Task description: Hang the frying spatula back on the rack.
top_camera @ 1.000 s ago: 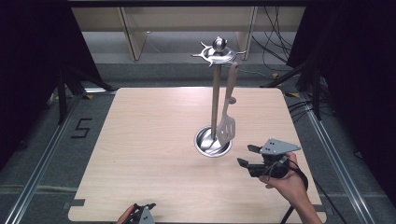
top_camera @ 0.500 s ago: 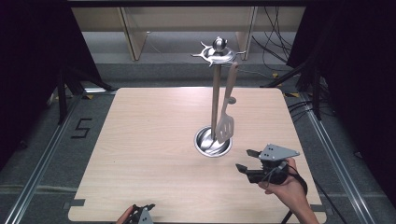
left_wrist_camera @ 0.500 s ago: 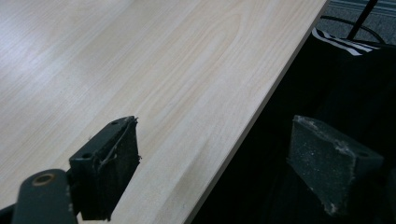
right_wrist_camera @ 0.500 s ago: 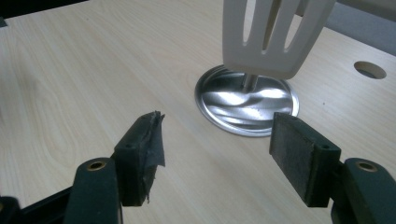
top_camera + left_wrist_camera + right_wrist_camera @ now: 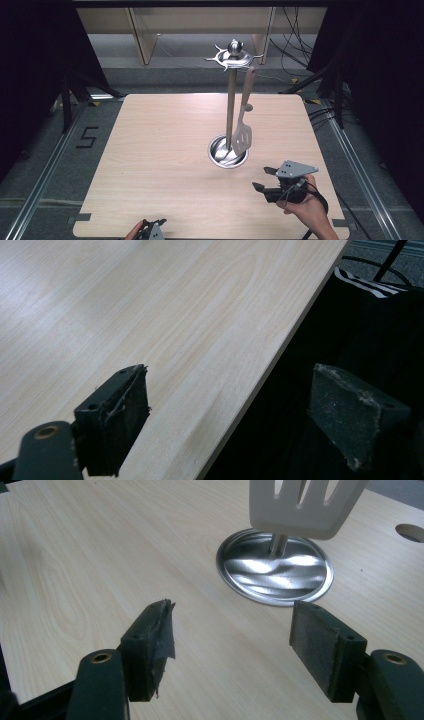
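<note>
A steel utensil stand (image 5: 230, 105) rises from a round shiny base (image 5: 228, 152) right of the table's middle, with hooks at its top (image 5: 233, 55). A pale slotted spatula (image 5: 243, 135) hangs from one hook, its blade just above the base. My right gripper (image 5: 261, 179) hovers near the front right, a short way in front of the base, open with nothing between its pads. In the right gripper view the gripper (image 5: 230, 640) faces the base (image 5: 275, 575) and the spatula blade (image 5: 305, 505). My left gripper (image 5: 154, 224) rests at the near edge, open and empty (image 5: 235, 405).
The pale wooden table (image 5: 150, 150) has dark floor and metal rails around it. Wooden furniture legs and cables lie beyond the far edge. In the left gripper view the table edge (image 5: 260, 375) runs diagonally, with a dark drop to its right.
The right hand has drawn back a little toward the near edge, away from the stand's base. The left gripper and the spatula have kept still.
</note>
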Action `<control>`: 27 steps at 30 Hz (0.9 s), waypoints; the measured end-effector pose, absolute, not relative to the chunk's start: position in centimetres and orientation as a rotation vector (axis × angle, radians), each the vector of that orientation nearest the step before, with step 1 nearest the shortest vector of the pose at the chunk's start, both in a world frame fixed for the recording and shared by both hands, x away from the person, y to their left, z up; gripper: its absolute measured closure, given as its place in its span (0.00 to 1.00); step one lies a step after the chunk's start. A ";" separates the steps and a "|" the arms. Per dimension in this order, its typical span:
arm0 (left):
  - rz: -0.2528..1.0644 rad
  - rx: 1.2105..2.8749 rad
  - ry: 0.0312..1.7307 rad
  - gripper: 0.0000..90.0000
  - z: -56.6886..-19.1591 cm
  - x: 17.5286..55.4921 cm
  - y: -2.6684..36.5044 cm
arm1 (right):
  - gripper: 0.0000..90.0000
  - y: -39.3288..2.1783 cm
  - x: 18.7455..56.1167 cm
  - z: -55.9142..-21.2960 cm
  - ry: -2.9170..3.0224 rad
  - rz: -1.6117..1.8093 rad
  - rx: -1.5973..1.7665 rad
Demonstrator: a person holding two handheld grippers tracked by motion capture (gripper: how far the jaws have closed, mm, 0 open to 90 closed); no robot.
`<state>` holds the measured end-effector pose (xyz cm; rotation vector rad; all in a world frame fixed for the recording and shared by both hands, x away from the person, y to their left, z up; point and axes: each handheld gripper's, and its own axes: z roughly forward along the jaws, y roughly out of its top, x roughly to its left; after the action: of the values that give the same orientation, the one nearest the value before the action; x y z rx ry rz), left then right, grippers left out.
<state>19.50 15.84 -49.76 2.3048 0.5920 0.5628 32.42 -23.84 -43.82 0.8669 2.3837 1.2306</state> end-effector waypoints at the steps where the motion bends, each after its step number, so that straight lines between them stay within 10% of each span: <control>1: 0.562 2.306 0.592 0.17 -49.8 19.5 15.8 | 0.39 -23.9 32.5 -44.0 2.394 1.244 0.863; 27: 0.557 2.311 0.592 0.17 -49.9 19.5 15.8 | 0.37 -24.1 30.7 -45.9 2.435 1.266 0.957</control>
<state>19.53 15.77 -49.87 2.3107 0.5924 0.5573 30.74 -24.13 -45.90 0.9571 2.4351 1.2665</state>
